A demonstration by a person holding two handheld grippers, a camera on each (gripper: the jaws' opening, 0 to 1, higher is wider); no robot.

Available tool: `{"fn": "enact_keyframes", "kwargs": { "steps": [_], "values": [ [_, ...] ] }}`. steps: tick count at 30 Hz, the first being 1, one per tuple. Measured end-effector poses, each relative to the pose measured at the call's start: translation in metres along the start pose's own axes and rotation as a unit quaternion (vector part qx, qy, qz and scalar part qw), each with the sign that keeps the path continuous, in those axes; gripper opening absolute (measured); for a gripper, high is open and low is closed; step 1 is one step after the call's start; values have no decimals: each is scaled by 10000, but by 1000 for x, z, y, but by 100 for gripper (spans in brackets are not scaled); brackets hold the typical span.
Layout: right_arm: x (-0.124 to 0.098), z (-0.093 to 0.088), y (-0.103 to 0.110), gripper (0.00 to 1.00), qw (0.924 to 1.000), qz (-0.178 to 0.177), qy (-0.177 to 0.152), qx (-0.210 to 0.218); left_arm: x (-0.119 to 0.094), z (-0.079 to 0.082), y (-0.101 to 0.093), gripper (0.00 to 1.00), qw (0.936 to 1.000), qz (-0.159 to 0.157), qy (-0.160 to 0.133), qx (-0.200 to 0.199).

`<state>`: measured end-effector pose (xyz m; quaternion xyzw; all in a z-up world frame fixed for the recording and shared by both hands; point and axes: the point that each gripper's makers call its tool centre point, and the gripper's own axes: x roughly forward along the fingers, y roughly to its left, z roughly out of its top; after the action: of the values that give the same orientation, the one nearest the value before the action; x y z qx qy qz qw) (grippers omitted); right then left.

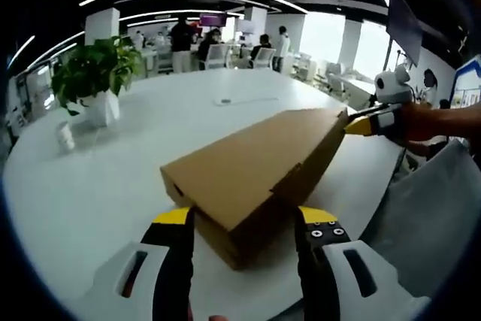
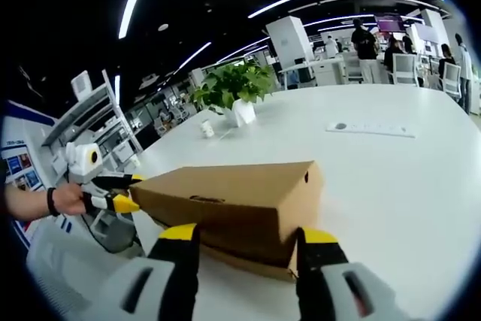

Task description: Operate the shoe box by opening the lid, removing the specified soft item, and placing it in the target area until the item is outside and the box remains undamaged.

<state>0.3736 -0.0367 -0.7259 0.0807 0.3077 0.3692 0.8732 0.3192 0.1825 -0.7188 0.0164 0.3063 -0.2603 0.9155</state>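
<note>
Surface: wide white round top; the shoe box rests on it near the edge closest to the person.
Shoe box: brown cardboard, lid on. In the left gripper view its long axis runs from the lower middle up toward the right, one short end between that view's own jaws, the far end at the other gripper. In the right gripper view the long side lies across the picture, and a small round hole shows in the short end.
Left gripper: yellow-tipped jaws spread wide, one on each side of the box's near end; whether they press it I cannot tell.
Right gripper: jaws parted wide, straddling the box's near side; contact is unclear. In the left gripper view its yellow tips sit at the box's far corner.
Potted plant: green leaves in a white pot, well apart from the box.
Small white cup: near the plant.
Flat sheet: lies on the surface beyond the box.
</note>
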Motion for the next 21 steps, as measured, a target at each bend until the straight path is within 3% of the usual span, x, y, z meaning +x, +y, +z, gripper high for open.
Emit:
{"fn": "enact_keyframes", "kwargs": {
  "steps": [12,13,17,21],
  "values": [
    [-4,9,2,48,9999,12,-103,77,-2,3,3,52,9985,91,101,539],
    [-4,10,3,48,9999,17,-106,70,-2,3,6,51,9971,190,111,730],
    [-5,14,2,48,10000,22,-87,34,-2,5,6,50,9974,197,80,683],
    [-6,24,4,47,9999,24,-130,-21,-3,12,12,46,9954,432,3,860]
  ]
}}
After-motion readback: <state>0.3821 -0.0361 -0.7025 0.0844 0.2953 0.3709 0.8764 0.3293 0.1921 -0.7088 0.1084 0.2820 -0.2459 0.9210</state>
